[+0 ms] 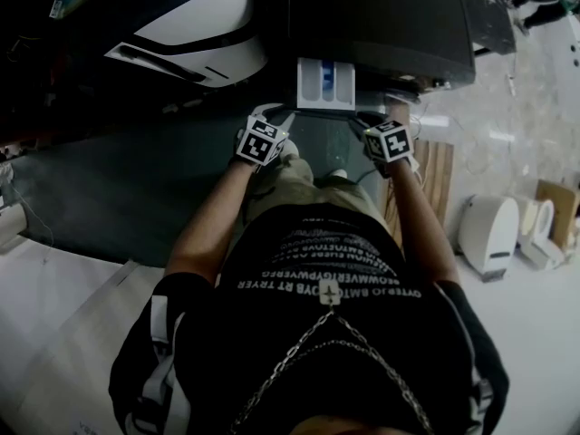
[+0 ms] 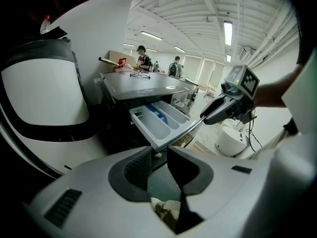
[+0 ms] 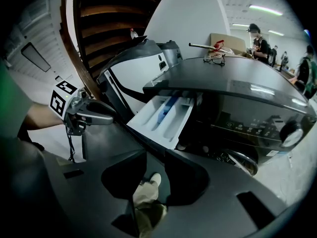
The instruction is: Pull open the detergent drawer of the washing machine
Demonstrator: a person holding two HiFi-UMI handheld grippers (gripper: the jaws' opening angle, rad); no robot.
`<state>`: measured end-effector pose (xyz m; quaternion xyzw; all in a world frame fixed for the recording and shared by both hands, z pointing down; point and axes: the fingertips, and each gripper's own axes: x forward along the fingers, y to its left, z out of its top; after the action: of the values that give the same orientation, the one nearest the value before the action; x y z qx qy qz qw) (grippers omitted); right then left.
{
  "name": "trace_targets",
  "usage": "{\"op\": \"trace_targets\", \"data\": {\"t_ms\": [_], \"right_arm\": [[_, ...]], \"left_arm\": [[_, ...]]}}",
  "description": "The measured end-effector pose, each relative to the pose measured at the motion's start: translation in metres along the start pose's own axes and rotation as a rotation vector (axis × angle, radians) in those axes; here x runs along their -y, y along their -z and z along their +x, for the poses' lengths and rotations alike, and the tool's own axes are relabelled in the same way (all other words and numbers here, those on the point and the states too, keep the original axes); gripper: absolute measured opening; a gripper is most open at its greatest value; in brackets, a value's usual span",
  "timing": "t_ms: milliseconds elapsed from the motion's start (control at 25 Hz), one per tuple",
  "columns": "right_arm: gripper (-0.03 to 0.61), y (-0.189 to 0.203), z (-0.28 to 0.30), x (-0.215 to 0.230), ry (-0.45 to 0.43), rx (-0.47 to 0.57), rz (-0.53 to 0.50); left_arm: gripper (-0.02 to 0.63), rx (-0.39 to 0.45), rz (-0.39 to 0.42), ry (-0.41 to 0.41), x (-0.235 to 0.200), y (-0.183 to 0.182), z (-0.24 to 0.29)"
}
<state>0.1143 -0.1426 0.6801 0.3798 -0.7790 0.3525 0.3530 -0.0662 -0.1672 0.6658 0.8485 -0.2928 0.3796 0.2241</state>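
Note:
The dark washing machine [image 1: 381, 16] stands in front of me, its white detergent drawer [image 1: 326, 84] pulled out with its blue-lined compartments showing. The drawer [image 2: 161, 120] juts forward beyond my left gripper [image 2: 158, 157], which is open, with only floor and a shoe seen in its gap. My right gripper [image 3: 155, 167] is open too, just short of the drawer [image 3: 163, 115]. In the head view the left gripper [image 1: 270, 116] and right gripper [image 1: 370, 120] sit at the drawer's front corners. From the left gripper view the right gripper [image 2: 225, 108] tip lies close against the drawer's front edge.
A white and black machine [image 1: 190, 25] stands left of the washer. Glasses [image 3: 214, 59] and small items lie on the washer's top. A wooden board [image 1: 439, 179] and a white appliance [image 1: 489, 234] are on the floor at right. People [image 2: 143, 58] stand far behind.

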Motion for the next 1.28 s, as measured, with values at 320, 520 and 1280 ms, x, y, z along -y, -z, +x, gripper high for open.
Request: {"op": "trace_targets", "data": {"t_ms": [320, 520, 1280], "right_arm": [[0.109, 0.001, 0.0, -0.003, -0.02, 0.007, 0.001], [0.11, -0.001, -0.008, -0.004, -0.007, 0.02, -0.008], [0.002, -0.21, -0.264, -0.072, 0.103, 0.821, -0.294]], "left_arm": [[0.094, 0.003, -0.014, -0.022, 0.002, 0.0, 0.0], [0.092, 0.016, -0.007, -0.024, 0.002, -0.007, -0.005], [0.003, 0.835, 0.093, -0.199, 0.054, -0.272, -0.247]]}}
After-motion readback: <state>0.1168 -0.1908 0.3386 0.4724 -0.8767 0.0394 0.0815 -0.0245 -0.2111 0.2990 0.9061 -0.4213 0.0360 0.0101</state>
